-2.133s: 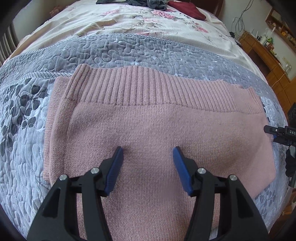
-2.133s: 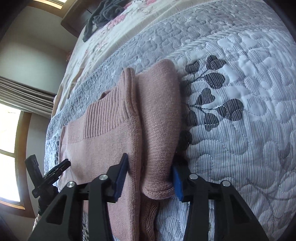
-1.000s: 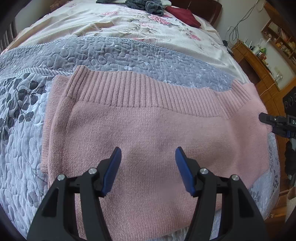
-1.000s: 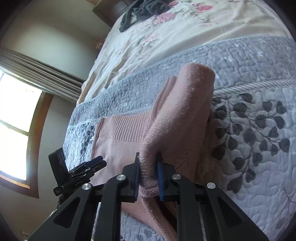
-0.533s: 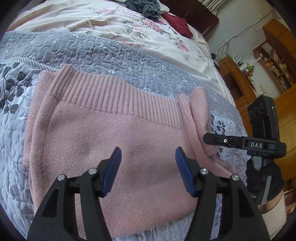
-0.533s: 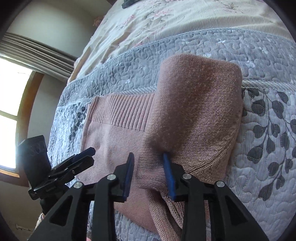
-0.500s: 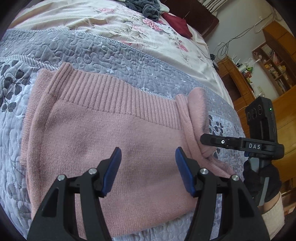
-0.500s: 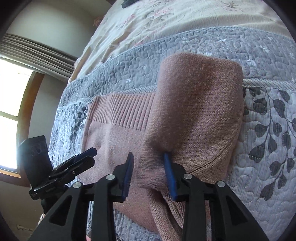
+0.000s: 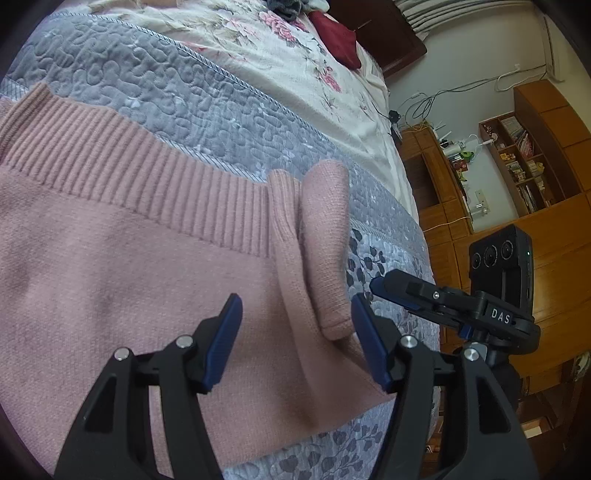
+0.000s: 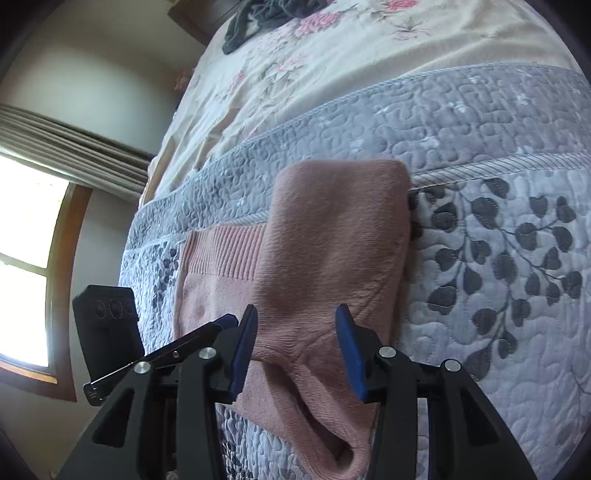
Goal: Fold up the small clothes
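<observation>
A: Where is the pink sweater (image 9: 122, 280)?

B: It lies flat on the grey quilt (image 9: 155, 96) of the bed, ribbed hem (image 9: 122, 166) toward the floral sheet (image 9: 266, 48). Its sleeve (image 10: 332, 251) is folded over the body along the right side, cuff end nearest the cameras.

A: And the tongs?

B: The left tongs (image 9: 295, 336) are spread wide, holding nothing, poised over the body just beside the sleeve's cuff. The right tongs (image 10: 295, 347) are also released, their blue pads on either side of the folded sleeve, with a gap showing to each pad.

A: Anything further out?

B: Dark clothes (image 10: 266, 14) and a red garment (image 9: 336, 40) lie at the far end of the bed. Wooden shelves (image 9: 517, 147) stand to one side, a window (image 10: 22, 266) with curtains to the other.
</observation>
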A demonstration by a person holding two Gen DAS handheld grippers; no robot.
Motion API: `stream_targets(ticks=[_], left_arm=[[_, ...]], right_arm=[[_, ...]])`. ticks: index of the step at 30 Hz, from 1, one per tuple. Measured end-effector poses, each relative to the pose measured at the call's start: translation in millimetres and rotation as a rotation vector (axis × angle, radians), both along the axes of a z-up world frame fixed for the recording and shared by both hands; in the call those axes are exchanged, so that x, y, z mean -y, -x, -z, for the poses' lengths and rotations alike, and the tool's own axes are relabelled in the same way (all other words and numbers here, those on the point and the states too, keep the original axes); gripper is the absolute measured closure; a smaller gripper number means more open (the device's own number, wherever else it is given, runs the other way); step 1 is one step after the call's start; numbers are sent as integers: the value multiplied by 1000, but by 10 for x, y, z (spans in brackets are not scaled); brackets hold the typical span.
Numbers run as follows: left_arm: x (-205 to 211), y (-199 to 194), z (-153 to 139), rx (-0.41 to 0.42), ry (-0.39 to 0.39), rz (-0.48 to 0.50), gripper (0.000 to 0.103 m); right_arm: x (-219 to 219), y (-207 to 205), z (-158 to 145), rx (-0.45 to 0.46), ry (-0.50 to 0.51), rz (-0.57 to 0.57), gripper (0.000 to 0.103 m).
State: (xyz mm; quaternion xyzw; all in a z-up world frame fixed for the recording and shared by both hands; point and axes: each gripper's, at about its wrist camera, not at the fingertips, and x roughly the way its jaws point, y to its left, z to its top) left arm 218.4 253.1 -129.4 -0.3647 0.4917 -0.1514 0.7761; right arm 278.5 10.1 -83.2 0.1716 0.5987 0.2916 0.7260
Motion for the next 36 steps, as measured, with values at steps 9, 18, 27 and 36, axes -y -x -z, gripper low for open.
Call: stream_targets(ticks=[9,18,27,36], left_arm=[[270,-291,245,-81,36,5,42],[483,-424,310,-96,18,7,63],[360,-270,125,-16,17,-31,84],[-212,-7,-116,40,78,-108,85]], right_arm=[[621,135,432,-48,62,85,58],[810,294,672,-68,61,102,58],[756,449,606,-42,78,93,58],[565,540,557,-22,70,72,58]])
